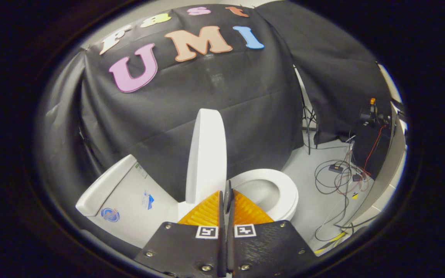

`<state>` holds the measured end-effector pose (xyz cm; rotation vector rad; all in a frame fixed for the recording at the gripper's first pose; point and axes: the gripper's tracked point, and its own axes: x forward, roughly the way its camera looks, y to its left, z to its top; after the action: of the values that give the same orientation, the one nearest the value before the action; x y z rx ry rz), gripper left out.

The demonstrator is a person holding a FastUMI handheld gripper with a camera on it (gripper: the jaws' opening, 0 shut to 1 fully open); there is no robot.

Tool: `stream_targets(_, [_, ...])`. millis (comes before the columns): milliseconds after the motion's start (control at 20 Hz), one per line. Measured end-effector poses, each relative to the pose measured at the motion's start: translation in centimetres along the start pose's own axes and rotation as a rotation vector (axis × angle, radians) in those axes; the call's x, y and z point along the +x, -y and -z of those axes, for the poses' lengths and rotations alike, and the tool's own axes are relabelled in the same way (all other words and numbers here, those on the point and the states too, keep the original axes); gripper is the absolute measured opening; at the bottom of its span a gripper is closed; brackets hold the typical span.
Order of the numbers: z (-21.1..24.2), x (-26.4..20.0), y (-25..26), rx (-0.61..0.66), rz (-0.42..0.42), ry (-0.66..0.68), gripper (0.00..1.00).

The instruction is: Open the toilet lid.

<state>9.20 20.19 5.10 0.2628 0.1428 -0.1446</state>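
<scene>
Claw (226,200) pressed together, empty, just before upright lid (206,154); seat (284,193) exposed beside bare floor (315,208)

Gripper (226,193) fingers closed together hide the lid's (206,154) lower edge and part of the seat (284,189). Tank (129,193) labels too small to read. Cables (338,177) tangled, ends unclear.

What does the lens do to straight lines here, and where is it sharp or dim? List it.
Gripper view: fisheye bends the toilet lid and the floor cables into curves; lighting is even, with soft shading inside the seat; the closed gripper, nearest the lens, looks slightly soft; the picture's rim falls off dark.
</scene>
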Motion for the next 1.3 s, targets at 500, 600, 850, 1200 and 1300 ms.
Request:
stream_targets(500, [-1.0,-1.3,-4.4,-0.177,-0.051,0.069,0.01])
stream_targets(600, [-0.9,-1.9,-5.8,-0.200,-0.062,0.077,0.01])
stream_targets(850, [-0.8,-2.7,-8.5,-0.298,-0.064,0.081,0.01])
stream_targets(1200, [-0.3,-3.1,-10.8,-0.326,-0.115,0.082,0.01])
stream_targets(1300, [0.0,-3.2,-11.6,-0.352,-0.123,0.080,0.01])
